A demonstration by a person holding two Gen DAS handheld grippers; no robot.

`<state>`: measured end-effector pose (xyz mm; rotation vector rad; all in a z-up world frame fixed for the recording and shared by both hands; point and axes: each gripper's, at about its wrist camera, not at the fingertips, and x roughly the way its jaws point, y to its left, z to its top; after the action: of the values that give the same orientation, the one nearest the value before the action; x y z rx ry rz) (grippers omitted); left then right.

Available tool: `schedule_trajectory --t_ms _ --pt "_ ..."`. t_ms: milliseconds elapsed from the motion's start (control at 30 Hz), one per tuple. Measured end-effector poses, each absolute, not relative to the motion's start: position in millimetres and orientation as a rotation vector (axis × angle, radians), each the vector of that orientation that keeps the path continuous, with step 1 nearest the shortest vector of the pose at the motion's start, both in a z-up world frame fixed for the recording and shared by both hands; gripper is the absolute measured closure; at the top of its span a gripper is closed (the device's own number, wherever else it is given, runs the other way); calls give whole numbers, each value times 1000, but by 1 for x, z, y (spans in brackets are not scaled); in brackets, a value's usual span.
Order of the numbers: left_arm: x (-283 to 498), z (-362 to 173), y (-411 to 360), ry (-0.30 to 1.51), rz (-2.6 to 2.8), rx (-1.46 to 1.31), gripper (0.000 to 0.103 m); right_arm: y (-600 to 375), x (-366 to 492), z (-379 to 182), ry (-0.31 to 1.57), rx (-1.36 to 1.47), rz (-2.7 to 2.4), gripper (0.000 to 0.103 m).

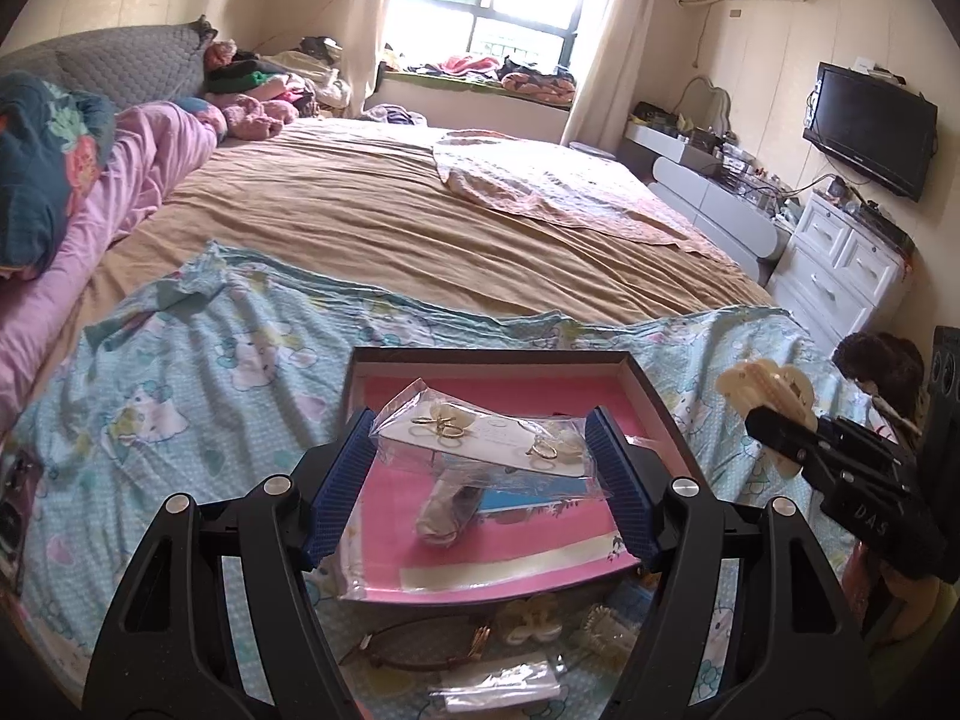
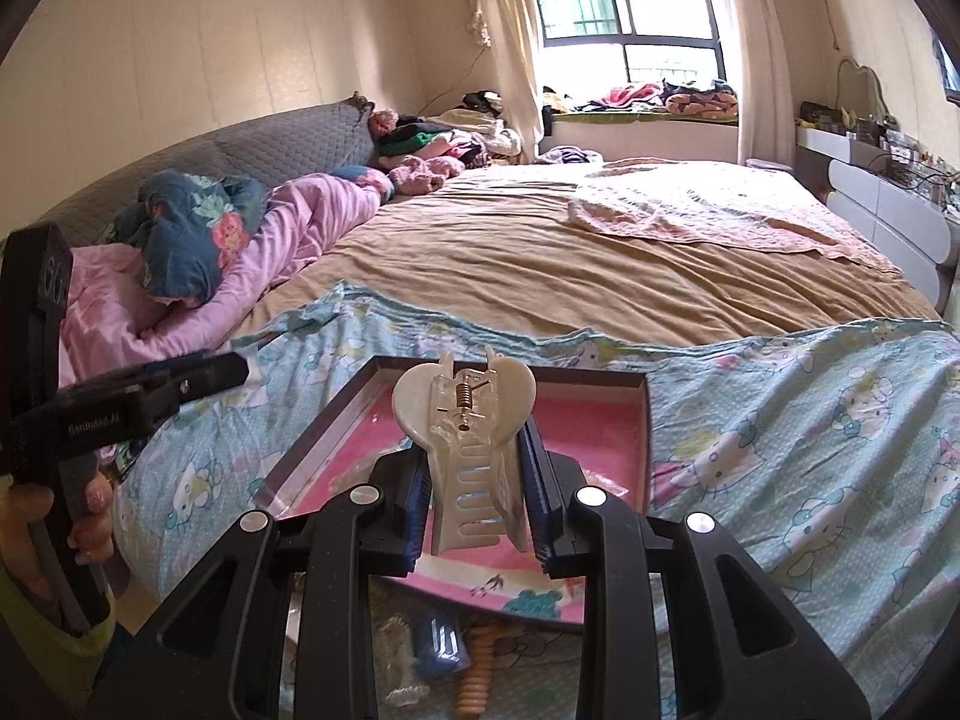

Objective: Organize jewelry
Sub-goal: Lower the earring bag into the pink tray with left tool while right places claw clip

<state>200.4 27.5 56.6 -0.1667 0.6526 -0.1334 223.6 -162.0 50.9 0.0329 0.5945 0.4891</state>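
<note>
A dark-rimmed tray (image 1: 660, 402) with a pink lining lies on the blue cartoon sheet. My left gripper (image 1: 480, 468) is shut on a clear plastic packet of gold earrings on a white card (image 1: 480, 438), held just above the tray. My right gripper (image 2: 477, 507) is shut on a cream heart-shaped hair claw clip (image 2: 465, 408), held upright over the tray (image 2: 647, 420). The right gripper and its clip (image 1: 765, 387) also show at the right of the left wrist view. A small wrapped item (image 1: 441, 513) lies in the tray.
In front of the tray lie a brown headband (image 1: 414, 651), a cream clip (image 1: 531, 618), a beaded piece (image 1: 606, 630) and a clear packet (image 1: 498, 690). A comb, blue clip and orange clip (image 2: 474, 672) lie under the right gripper. Pink bedding (image 1: 120, 192) is left.
</note>
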Motion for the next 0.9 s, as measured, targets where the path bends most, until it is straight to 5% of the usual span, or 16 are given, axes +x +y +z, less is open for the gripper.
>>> schedule_trajectory --t_ms 900 --pt "237 -19 -5 831 -252 -124 39 -164 288 9 701 7 380 77"
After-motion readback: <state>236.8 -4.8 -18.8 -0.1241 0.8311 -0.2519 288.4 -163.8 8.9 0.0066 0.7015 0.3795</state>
